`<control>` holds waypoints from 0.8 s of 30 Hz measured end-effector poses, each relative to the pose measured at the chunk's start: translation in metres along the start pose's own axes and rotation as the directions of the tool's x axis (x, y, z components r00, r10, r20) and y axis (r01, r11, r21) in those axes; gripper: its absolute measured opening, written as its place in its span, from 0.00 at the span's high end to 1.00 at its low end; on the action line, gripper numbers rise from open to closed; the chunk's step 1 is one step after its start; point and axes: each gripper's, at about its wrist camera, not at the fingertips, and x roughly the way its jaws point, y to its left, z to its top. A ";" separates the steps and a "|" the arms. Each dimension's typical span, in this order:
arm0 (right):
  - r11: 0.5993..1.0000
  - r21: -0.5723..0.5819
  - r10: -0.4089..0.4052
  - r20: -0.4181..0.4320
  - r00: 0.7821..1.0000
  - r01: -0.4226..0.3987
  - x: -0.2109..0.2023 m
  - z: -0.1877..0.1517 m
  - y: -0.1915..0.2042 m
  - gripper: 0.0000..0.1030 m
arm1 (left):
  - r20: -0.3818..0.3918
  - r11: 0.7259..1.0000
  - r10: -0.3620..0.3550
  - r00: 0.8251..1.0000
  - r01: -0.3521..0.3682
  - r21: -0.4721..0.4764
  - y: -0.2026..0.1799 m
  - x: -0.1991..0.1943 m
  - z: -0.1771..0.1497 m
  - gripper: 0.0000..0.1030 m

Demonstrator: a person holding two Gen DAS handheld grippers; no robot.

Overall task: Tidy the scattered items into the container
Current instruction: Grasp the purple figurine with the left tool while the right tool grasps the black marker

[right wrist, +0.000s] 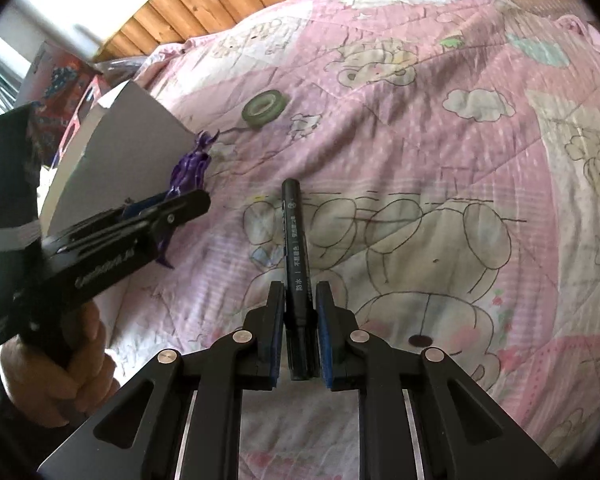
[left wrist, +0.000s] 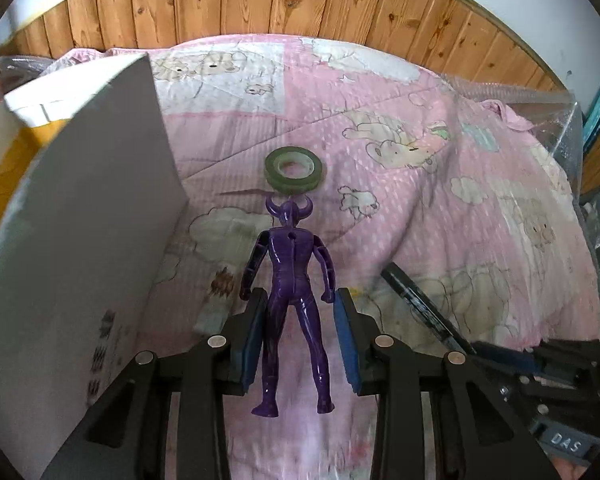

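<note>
Straddling the legs of a glossy purple plastic horned figure (left wrist: 294, 280), the left gripper (left wrist: 300, 344) has its blue pads (left wrist: 346, 340) spread wide, apparently not pinching. The right gripper (right wrist: 299, 332) brackets a black marker pen (right wrist: 296, 248), whether clamped I cannot tell. Both toys lie on the pink bear-print quilt (left wrist: 440, 220); a green tape roll (left wrist: 294, 170) sits beyond. Close squarely on the thighs, then lift toward the white cardboard box (left wrist: 80, 220) beside it.
</note>
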 end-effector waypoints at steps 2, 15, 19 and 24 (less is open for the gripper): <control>1.000 -0.013 0.004 0.005 1.000 -0.004 -0.003 -0.001 0.006 0.84 | 0.000 1.000 0.009 1.000 -0.009 0.008 -0.003 -0.008 -0.005 0.66; 0.997 -0.073 0.025 0.013 1.000 -0.024 -0.018 -0.022 0.036 0.84 | 0.042 0.999 0.041 0.998 -0.042 0.031 -0.010 -0.065 -0.029 0.66; 0.996 -0.080 0.032 0.002 0.999 -0.031 -0.018 -0.028 0.041 0.84 | 0.052 0.999 0.040 0.998 -0.041 0.028 -0.009 -0.080 -0.037 0.66; 0.997 -0.059 0.055 -0.011 0.998 -0.056 -0.023 -0.039 0.039 0.84 | 0.057 0.999 0.037 0.998 -0.038 0.024 -0.009 -0.093 -0.046 0.66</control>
